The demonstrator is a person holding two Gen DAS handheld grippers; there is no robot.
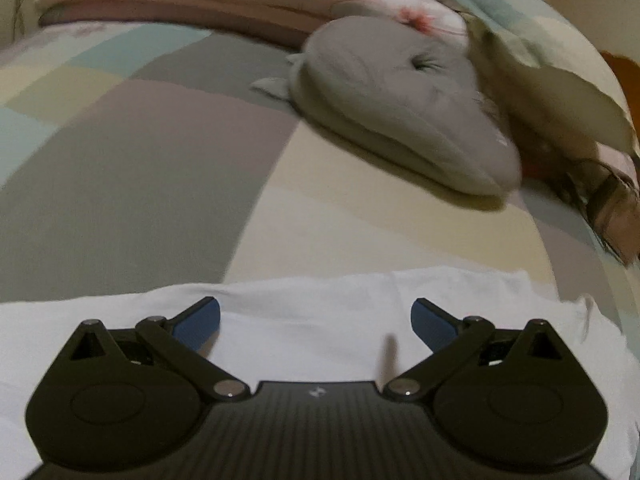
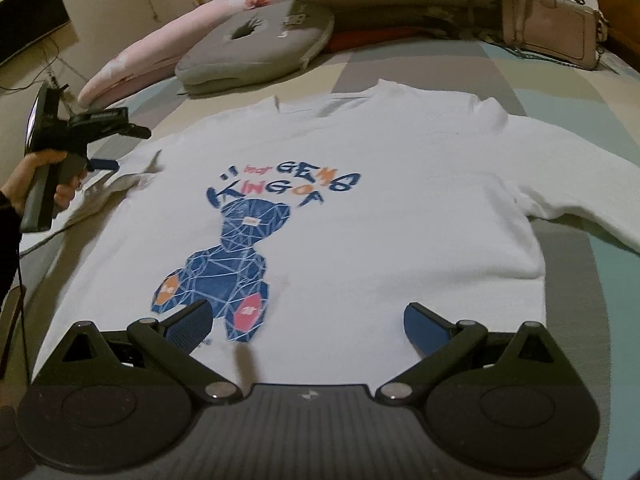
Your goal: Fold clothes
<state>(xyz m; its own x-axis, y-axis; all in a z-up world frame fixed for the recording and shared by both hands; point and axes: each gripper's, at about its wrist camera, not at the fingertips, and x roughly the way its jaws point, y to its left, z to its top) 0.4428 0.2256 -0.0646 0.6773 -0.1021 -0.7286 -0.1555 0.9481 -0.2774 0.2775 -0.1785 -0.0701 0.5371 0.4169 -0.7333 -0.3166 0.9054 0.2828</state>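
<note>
The white sweatshirt (image 2: 360, 208) lies flat, print up, on the bed (image 1: 132, 168), unfolded; every fold remains. Left tool (image 1: 316, 322) and right tool (image 2: 308, 324) gape wide, empty.

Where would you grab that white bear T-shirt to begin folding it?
Probably the sleeve sticking out flat on the right of the white T-shirt. Its thin edge lies loose on the bed, so the open right gripper could slide in from that side and pinch it.
</note>
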